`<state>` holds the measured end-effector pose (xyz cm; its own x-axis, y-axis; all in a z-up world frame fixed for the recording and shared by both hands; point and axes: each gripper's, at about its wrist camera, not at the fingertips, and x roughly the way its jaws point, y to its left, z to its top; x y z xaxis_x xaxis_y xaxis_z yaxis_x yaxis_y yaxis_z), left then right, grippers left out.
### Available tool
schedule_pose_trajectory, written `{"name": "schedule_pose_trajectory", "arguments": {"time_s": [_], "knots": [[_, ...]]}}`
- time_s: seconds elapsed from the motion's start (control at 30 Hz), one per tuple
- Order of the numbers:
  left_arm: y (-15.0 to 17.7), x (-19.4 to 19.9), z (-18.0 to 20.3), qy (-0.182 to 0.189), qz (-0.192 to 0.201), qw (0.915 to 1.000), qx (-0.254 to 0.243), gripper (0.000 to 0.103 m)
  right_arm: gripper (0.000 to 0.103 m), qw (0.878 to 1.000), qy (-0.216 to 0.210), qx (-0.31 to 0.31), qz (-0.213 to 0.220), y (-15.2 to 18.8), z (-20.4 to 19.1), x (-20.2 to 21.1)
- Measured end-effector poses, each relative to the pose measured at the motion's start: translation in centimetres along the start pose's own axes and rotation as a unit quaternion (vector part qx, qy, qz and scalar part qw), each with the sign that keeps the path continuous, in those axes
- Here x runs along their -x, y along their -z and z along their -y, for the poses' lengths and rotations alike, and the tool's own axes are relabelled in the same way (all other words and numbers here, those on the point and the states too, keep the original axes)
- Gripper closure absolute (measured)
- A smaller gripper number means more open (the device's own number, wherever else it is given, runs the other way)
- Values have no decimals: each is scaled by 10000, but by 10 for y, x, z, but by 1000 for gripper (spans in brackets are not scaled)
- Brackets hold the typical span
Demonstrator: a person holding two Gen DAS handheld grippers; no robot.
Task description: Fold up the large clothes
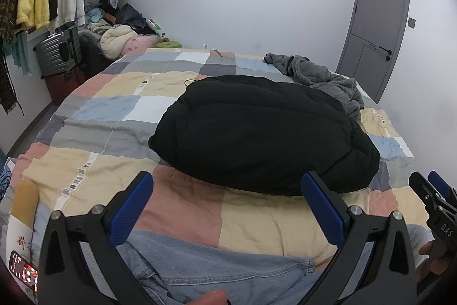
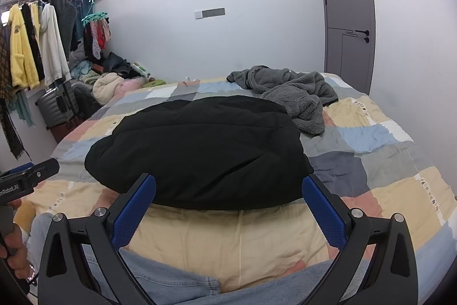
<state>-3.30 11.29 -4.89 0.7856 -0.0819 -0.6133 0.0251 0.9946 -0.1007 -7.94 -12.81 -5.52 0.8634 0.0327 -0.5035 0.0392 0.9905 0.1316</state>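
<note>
A black puffy jacket (image 1: pixel 257 133) (image 2: pixel 200 147) lies folded into a thick bundle in the middle of the patchwork bed cover (image 1: pixel 114 116) (image 2: pixel 371 162). Behind it to the right a grey fleece garment (image 1: pixel 322 79) (image 2: pixel 288 93) lies crumpled. My left gripper (image 1: pixel 227 187) hovers open just in front of the jacket's near edge, nothing between its blue pads. My right gripper (image 2: pixel 228 190) is open too, its fingers straddling the jacket's near edge from above without touching. The right gripper's tip (image 1: pixel 428 190) shows at the left view's right edge, and the left gripper's tip (image 2: pixel 34 173) at the right view's left edge.
A person's legs in blue jeans (image 1: pixel 214 267) (image 2: pixel 160 282) lie on the bed's near end under both grippers. A clothes rack (image 2: pixel 31 47), a grey suitcase (image 1: pixel 58 50) and a clothes pile (image 1: pixel 120 36) stand left of the bed. A grey door (image 2: pixel 348 19) is in the far wall.
</note>
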Motion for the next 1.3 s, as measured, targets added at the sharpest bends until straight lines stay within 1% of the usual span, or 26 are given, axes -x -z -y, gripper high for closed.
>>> {"name": "schedule_pose_trajectory", "arguments": {"time_s": [0.13, 0.3, 0.43, 0.8, 0.9, 1.3], "knots": [[1, 1, -1, 25, -20, 10000, 21, 0, 0, 10000, -1, 12, 5, 0, 0, 0], [2, 3, 0, 31, -22, 10000, -85, 0, 0, 10000, -12, -11, -10, -1, 2, 1], [2, 2, 1, 91, -64, 9999, -58, 0, 0, 10000, 4, 39, 0, -2, 2, 2], [-2, 2, 0, 77, -42, 9999, -52, 0, 0, 10000, 32, 56, -22, -2, 1, 1], [-3, 3, 1, 133, -69, 9999, -71, 0, 0, 10000, 33, 80, -25, -1, -1, 0], [-3, 2, 4, 101, -77, 9999, -102, 0, 0, 9999, 59, 68, -52, 0, 0, -1]]}}
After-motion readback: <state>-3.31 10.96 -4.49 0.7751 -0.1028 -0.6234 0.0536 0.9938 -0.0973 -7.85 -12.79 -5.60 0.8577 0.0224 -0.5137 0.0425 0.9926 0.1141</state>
